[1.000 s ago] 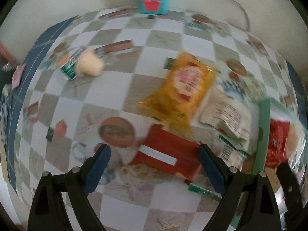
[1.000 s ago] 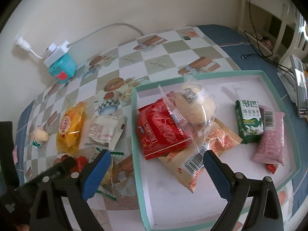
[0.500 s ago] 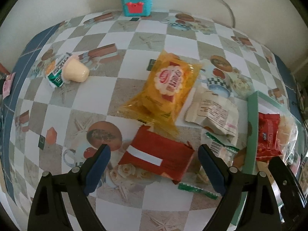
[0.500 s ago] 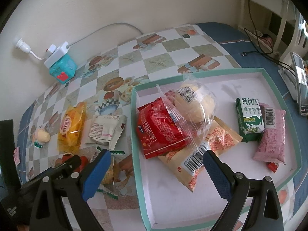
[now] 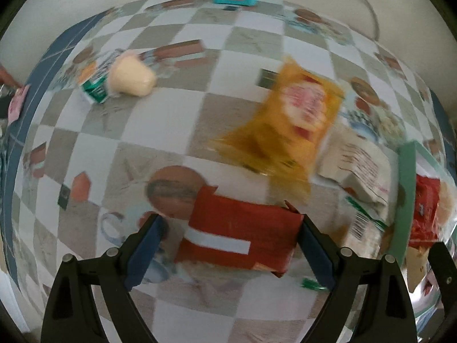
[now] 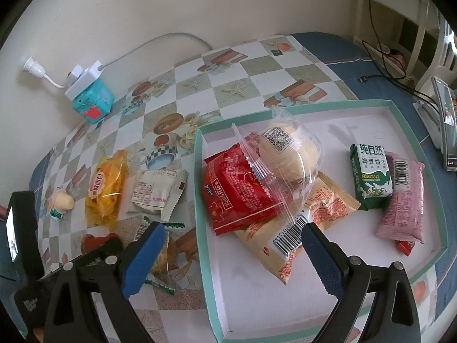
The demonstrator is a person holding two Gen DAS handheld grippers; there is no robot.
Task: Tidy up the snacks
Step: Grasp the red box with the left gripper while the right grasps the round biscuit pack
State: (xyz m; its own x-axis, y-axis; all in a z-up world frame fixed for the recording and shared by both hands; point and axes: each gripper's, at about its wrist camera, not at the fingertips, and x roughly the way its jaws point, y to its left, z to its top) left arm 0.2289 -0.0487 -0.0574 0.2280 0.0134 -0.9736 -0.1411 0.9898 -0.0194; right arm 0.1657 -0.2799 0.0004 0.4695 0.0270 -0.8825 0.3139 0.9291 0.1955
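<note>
My left gripper (image 5: 228,240) is open, its fingers on either side of a red packet with a white stripe (image 5: 240,231) lying on the checked tablecloth. A yellow snack bag (image 5: 288,125) and a white packet (image 5: 357,165) lie behind it, and a pale jelly cup (image 5: 128,80) lies at the far left. My right gripper (image 6: 231,254) is open and empty above the front of the green-rimmed tray (image 6: 200,200). The tray holds a red bag (image 6: 237,191), a bun in clear wrap (image 6: 288,154), an orange packet (image 6: 297,228), a green biscuit pack (image 6: 370,180) and a pink bar (image 6: 402,197).
A teal box with a white power strip (image 6: 91,97) stands by the wall. A phone on a stand (image 6: 445,131) and cables are at the right, past the tray. A small clear wrapped snack (image 6: 162,251) lies left of the tray. The left gripper's body (image 6: 85,260) shows beside it.
My left gripper has moved forward and down, so the red packet now lies between its fingers. The right gripper and the tray's contents have barely moved.
</note>
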